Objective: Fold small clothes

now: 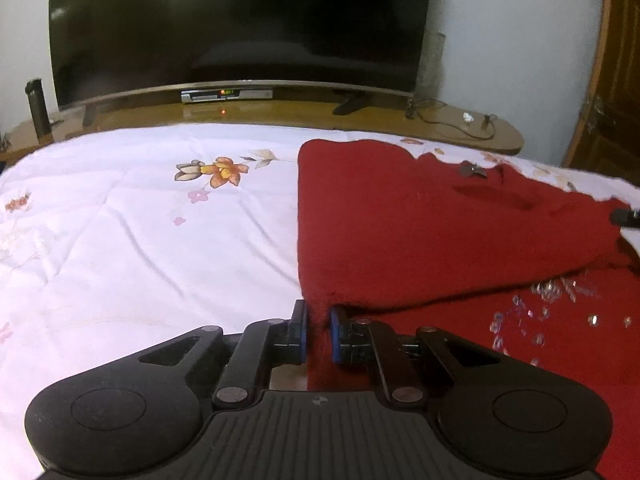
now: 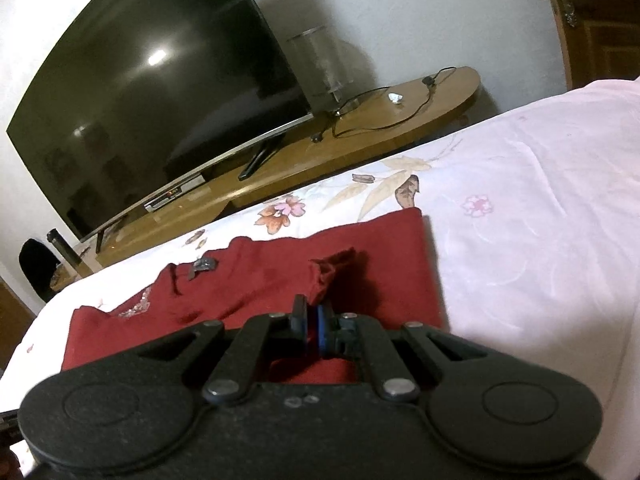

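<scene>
A white floral bed [image 1: 120, 240] fills the near ground, with a dark television [image 1: 240, 20] on a long wooden stand [image 1: 460, 128] against the far wall. A red garment [image 1: 440, 220] lies spread on the right half of the bed in the left wrist view, its far edge close to the stand side and its beaded front [image 1: 552, 308] nearest the camera at right.

The left hand-held gripper [image 1: 318, 334] is clamped on the garment's near left corner, red cloth pinched between the blue pads. The right hand-held gripper [image 2: 313, 326] is likewise closed on cloth, a small bunched point of red fabric [image 2: 334, 270] rising just beyond its tips.

From both grippers the garment stretches away toward the television, its long axis seemingly running near to far. The two hands appear to hold opposite near corners, the left at the left edge, the right further right, so neither is clearly nearer the bulk of the cloth. A fold would likely carry this near edge up and over toward the far edge; uneven lifting could skew the crease.
</scene>
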Motion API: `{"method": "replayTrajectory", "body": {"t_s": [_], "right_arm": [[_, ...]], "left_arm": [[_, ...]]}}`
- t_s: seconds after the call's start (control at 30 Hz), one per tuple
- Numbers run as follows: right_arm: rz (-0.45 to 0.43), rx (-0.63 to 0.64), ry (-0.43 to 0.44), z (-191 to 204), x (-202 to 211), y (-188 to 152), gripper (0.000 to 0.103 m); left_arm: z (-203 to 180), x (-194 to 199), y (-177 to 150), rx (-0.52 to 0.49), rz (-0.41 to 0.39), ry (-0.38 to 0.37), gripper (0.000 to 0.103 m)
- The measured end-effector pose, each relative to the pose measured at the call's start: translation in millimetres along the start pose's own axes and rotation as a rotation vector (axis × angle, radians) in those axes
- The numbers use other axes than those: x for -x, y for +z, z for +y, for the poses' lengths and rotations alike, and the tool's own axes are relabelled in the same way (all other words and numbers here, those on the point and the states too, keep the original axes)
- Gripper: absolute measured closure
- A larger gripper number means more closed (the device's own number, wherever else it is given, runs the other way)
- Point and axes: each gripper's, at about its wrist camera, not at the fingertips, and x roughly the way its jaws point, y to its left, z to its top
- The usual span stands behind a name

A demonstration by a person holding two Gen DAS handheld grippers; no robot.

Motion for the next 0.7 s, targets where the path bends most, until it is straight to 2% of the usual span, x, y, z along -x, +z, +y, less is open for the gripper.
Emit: {"method": "replayTrajectory", "body": {"t_s": [0.07,0.17,0.37,0.53,0.63,0.7], "right_arm": [[0.003,0.009,0.010,-1,-2,2,0.097],[0.013,0.036,0.007,0,-7,4,0.097],[-0.080,0.088,0.050,6,9,12,0.097],[0.006,0.062,-0.007,-14,-10,2,0.097],[-0.013,0.047,0.009,-15,-2,-1,0.097],[0.004,0.070,-0.017,-15,-7,-5,0.097]], "left_arm": [[-1,-2,-1,-0.009,0.002,0.007,0.094],[5,-3,3,0.043,-0.001,-0.013,0.094],[8,-7,-2,0.081,-0.014,-0.006,0.094],[10,-7,0,0.075,-0.002,-0.007,0.094],[8,-9,2,0.057,0.007,-0.002,0.094],[7,-9,4,0.047,0.014,0.002,0.094]]}}
